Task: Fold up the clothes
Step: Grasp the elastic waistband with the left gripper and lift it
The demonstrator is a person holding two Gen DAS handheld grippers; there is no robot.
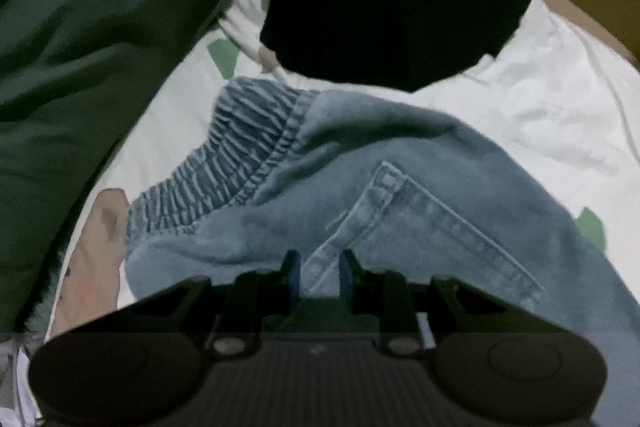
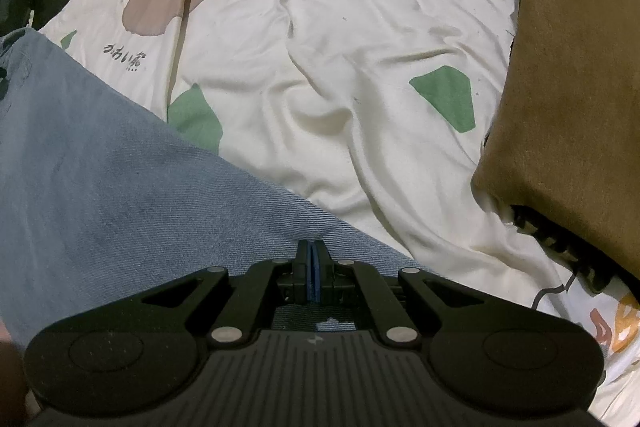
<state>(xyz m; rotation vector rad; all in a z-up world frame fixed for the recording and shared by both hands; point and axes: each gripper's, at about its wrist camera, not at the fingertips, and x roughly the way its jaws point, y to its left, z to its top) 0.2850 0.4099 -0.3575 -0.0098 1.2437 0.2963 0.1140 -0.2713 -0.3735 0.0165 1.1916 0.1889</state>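
Two grippers (image 1: pixel 316 273) (image 2: pixel 314 267) on jeans (image 1: pixel 400 195), atop bedsheet (image 2: pixel 360 67).

The left tool (image 1: pixel 318 273) is a black plastic two-finger tool: a broad ribbed body with a round raised disc at each end, angled link arms pinned by silver round-headed screws, and two short black fingers faced with blue pads (image 1: pixel 293 273). The right tool (image 2: pixel 314 267) has the same black ribbed body, the same discs, the same silver screws and blue pads (image 2: pixel 316 275), plus a small pale mark at the centre of the ribbed plate.
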